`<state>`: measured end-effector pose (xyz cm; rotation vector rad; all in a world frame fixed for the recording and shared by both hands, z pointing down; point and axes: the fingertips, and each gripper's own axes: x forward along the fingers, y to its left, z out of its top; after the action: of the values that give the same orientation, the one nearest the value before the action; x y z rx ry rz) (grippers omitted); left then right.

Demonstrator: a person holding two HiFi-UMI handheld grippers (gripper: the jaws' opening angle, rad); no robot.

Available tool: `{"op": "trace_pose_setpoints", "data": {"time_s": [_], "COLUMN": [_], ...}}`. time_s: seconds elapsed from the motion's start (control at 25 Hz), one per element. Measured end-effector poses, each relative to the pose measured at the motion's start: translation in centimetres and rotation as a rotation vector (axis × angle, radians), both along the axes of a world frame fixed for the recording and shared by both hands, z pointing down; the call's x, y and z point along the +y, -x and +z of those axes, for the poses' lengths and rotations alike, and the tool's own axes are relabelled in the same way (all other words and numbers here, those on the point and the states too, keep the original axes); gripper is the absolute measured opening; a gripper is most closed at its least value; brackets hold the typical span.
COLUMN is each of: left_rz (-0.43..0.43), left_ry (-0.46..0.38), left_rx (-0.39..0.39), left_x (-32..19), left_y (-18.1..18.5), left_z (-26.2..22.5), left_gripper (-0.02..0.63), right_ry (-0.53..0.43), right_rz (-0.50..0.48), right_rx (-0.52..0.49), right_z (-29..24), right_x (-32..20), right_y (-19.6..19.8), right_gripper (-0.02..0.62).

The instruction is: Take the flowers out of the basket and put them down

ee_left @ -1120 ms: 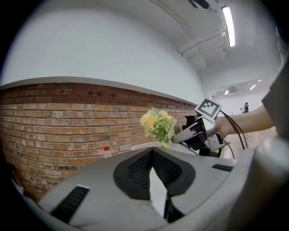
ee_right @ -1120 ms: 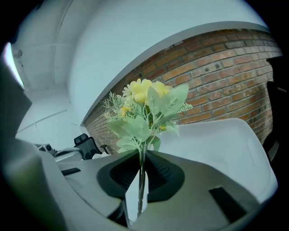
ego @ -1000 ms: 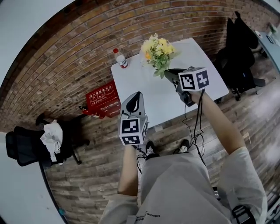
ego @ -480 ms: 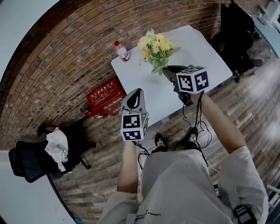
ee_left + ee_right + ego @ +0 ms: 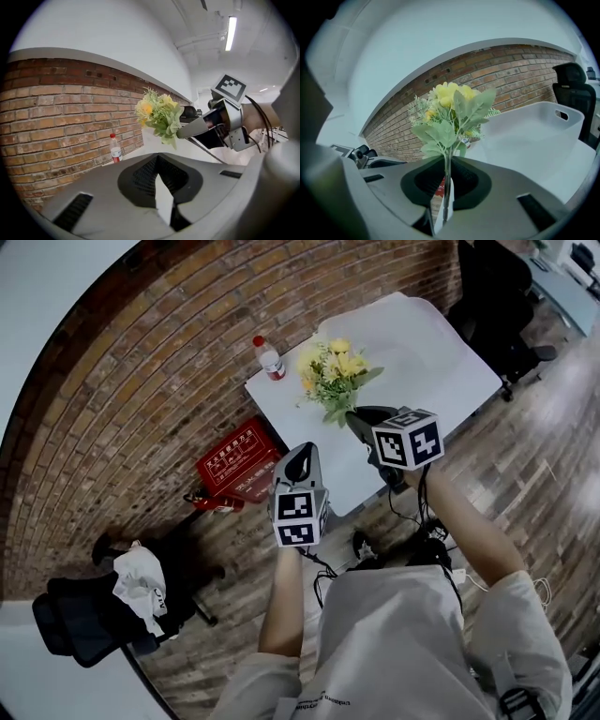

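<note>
Flowers out, not yet down: the right gripper, jaws narrowed onto the stem, holds the yellow flowers upright over the white table at upper centre, near a water bottle. The left gripper, just below, is closed on nothing. The next move likely calls for lowering the bunch onto bare tabletop, then letting go. The white basket is cut off at right, and the stem's end is hidden.
</note>
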<state>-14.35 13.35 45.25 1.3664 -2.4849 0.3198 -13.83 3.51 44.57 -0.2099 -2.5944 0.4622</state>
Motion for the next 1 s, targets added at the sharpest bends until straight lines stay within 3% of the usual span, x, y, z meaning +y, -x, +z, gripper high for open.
{"op": "trace_pose_setpoints", "data": {"time_s": [0.4, 0.8, 1.0], "left_rz": [-0.016, -0.099, -0.120], "left_ry": [-0.046, -0.039, -0.017], "left_rx": [0.053, 0.100, 0.109], "left_x": [0.7, 3.5, 4.9], "left_y": [0.5, 2.5, 4.4], "left_z": [1.4, 4.3, 5.8], "left_gripper": [0.026, 0.026, 0.026], "right_ry": [0.009, 0.048, 0.003], "right_rz": [0.027, 0.002, 0.010], "right_rx": [0.062, 0.121, 0.158], "right_z": [2.6, 6.9, 10.3], "right_x": [2.6, 5.9, 6.3], "right_y": [-1.3, 1.6, 3.6], "right_gripper": [0.064, 0.064, 0.064]}}
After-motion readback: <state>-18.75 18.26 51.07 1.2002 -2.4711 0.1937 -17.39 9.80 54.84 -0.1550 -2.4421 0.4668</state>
